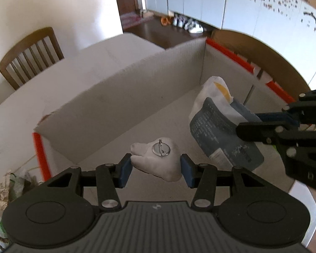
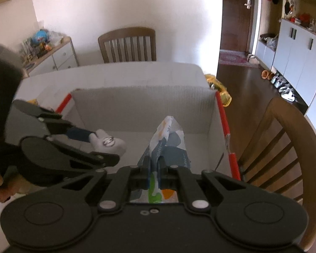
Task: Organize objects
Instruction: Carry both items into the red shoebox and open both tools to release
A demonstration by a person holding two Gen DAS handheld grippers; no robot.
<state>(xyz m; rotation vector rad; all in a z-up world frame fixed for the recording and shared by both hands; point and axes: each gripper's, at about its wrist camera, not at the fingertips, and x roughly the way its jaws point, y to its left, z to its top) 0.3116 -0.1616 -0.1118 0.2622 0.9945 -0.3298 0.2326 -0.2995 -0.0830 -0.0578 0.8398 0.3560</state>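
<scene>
White table [image 2: 115, 73] in a dining room, wooden slat-back chairs at its edges, pale cupboards along the far wall.

Item 1 — open white corrugated cardboard box with red-orange taped edges [image 1: 115, 97]: stands on the table, flaps up; its floor looks bare beneath both grippers.

Item 2 — small white soft plush piece with a round metal pin clasp on its face [image 1: 158, 158]: clamped between the blue pads of the left gripper [image 1: 157, 169], whose jaws stand roughly half apart and press on its two sides; carried over the box interior, near the front wall.

Item 3 — flat blue-grey and white printed paper packet [image 2: 168, 143]: pinched at its near end by the right gripper [image 2: 154, 172], jaws all but closed on the thin edge; it hangs forward and down into the box, right of the plush.

Step in hand, as judged — depositing both items in the box. Next move calls for lowering each to the box floor, keeping them apart, then parting the jaws and lifting clear without snagging the flaps.
</scene>
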